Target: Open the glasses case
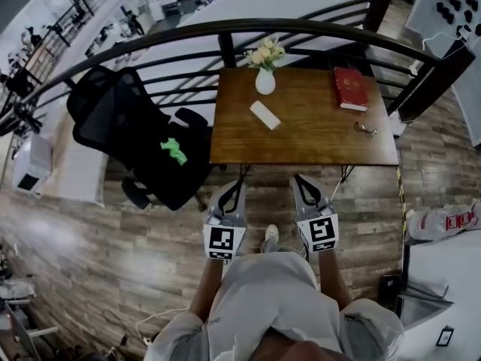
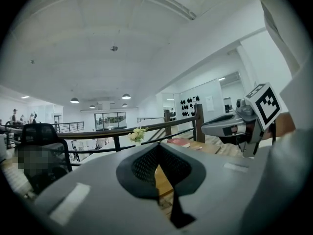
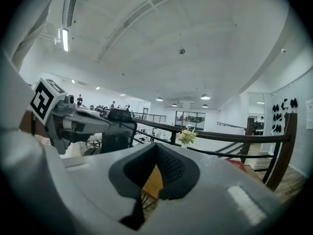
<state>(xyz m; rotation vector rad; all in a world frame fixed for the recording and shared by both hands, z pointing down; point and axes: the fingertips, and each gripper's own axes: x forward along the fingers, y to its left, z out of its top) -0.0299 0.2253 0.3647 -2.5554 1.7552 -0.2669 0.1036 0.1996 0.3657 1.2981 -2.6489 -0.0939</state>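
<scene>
Tables: 1 table [image 1: 316, 138], bearing 1 white glasses case [image 1: 264, 115], 1 vase of flowers [image 1: 264, 80], 1 red book [image 1: 351, 89], 1 pair of glasses [image 1: 365, 128]. Chairs: 1 black office chair [image 1: 124, 122], with 1 green object [image 1: 173, 151] on it. Grippers: 2, the left gripper [image 1: 236, 186] and the right gripper [image 1: 301, 180].

Your head camera looks steeply down at the table [image 1: 316, 130] from well back; both gripper cameras face level, sharing its vase [image 1: 264, 81].
</scene>
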